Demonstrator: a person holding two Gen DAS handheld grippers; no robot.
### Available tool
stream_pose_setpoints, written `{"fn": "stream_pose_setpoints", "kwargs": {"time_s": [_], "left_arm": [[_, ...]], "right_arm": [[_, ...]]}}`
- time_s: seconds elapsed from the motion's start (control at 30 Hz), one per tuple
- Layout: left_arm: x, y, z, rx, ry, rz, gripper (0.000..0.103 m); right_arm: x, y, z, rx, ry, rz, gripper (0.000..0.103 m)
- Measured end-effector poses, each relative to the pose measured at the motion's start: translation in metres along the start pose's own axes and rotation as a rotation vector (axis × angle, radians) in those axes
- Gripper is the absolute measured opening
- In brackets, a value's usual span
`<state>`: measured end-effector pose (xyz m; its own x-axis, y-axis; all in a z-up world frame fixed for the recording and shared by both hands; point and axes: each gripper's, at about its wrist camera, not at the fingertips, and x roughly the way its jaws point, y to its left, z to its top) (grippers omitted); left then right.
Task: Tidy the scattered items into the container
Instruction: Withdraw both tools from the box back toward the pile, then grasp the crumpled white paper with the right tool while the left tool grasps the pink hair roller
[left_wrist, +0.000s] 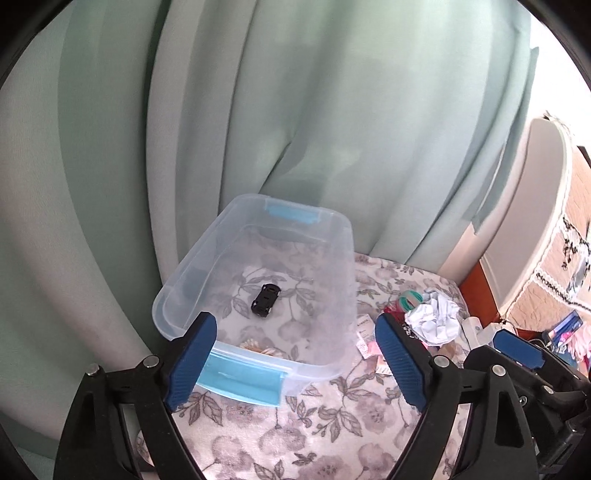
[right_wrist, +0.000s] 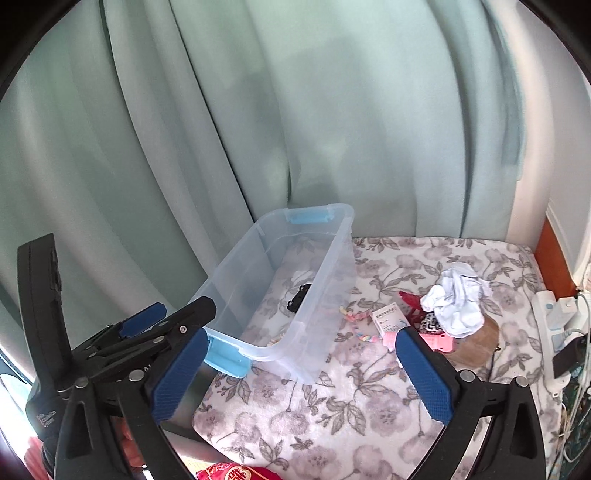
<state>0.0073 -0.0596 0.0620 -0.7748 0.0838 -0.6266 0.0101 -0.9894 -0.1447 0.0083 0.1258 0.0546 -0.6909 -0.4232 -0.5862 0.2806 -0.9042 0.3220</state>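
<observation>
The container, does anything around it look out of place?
Yes. Only a small black toy car sits well inside the container. The rest is still heaped on the floral cloth to its right: crumpled white cloth, a small box.

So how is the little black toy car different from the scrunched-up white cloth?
The toy car is already inside the clear container, while the white cloth is outside, to the container's right, on a pile of scattered items. The toy car is small, black and hard-looking; the white cloth is bigger, pale and crumpled. Neither one is held: the left gripper and right gripper are both open.
</observation>
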Motion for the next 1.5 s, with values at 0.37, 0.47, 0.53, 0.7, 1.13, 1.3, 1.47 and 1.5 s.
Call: {"fn": "stream_pose_setpoints", "kwargs": {"time_s": [0.37, 0.47, 0.53, 0.7, 1.13, 1.3, 1.47, 1.5], "left_arm": [[-0.008, -0.071, -0.010, 0.107, -0.012, -0.095, 0.098], [0.000, -0.087, -0.016, 0.110, 0.005, -0.128, 0.099], [0.006, -0.096, -0.020, 0.114, 0.019, -0.144, 0.099], [0.024, -0.111, -0.031, 0.110, 0.058, -0.184, 0.099], [0.093, -0.129, -0.044, 0.126, 0.186, -0.236, 0.099], [0.125, -0.132, -0.048, 0.139, 0.249, -0.187, 0.099], [0.155, -0.131, -0.052, 0.104, 0.308, -0.187, 0.099], [0.160, -0.132, -0.053, 0.107, 0.313, -0.180, 0.098]], "right_arm": [[-0.047, -0.060, -0.009, 0.096, -0.088, -0.065, 0.103], [-0.054, -0.078, -0.014, 0.133, -0.090, -0.078, 0.103], [-0.055, -0.088, -0.017, 0.145, -0.085, -0.089, 0.103], [-0.055, -0.109, -0.027, 0.174, -0.093, -0.121, 0.103], [-0.010, -0.157, -0.037, 0.274, 0.003, -0.127, 0.103], [0.012, -0.172, -0.034, 0.271, 0.052, -0.116, 0.103], [0.033, -0.187, -0.025, 0.291, 0.071, -0.115, 0.103], [0.037, -0.189, -0.023, 0.295, 0.073, -0.110, 0.103]]}}
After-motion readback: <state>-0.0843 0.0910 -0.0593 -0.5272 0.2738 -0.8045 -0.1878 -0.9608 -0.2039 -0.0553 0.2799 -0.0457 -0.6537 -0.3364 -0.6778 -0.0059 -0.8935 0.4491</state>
